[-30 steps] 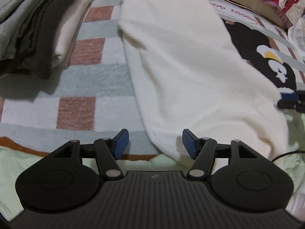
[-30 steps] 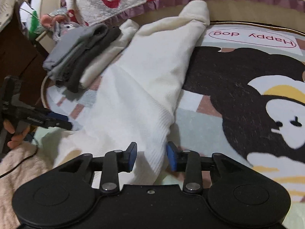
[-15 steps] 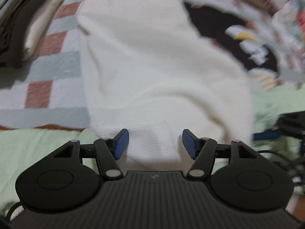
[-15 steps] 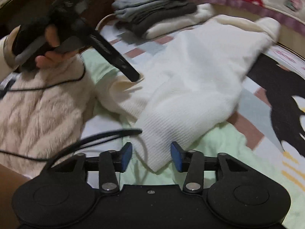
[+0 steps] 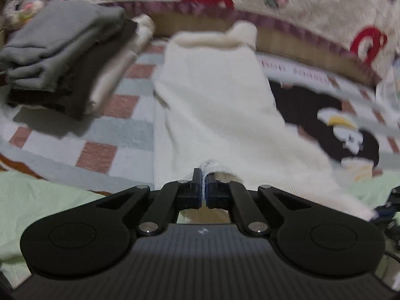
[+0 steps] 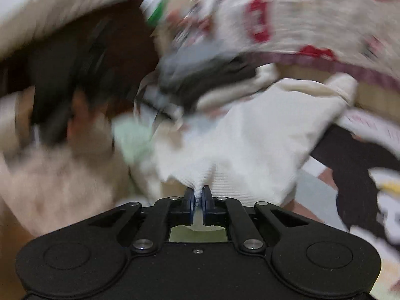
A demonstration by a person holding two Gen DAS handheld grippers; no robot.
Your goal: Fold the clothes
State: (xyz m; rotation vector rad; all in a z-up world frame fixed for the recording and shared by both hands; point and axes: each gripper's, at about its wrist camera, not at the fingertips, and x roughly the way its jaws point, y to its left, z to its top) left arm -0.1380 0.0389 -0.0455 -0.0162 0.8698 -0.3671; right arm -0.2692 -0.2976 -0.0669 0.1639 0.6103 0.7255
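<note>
Both edges of a white garment (image 5: 220, 115) are pinched: one by the left gripper (image 5: 203, 175), one by the right gripper (image 6: 198, 195), whose jaws are closing; folded clothes (image 5: 65, 60) are stacked nearby.

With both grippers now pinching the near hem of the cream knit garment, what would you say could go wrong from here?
1. The left gripper and right gripper, whose jaws are closing, each pinch only a thin edge of the cream knit garment; the hem might slip out when lifted.
2. The stack of folded grey, dark and cream clothes lies close beside it on the checked blanket; a swinging fold could topple it.
3. The garment's far end looks bunched, so creases may fold in.
</note>
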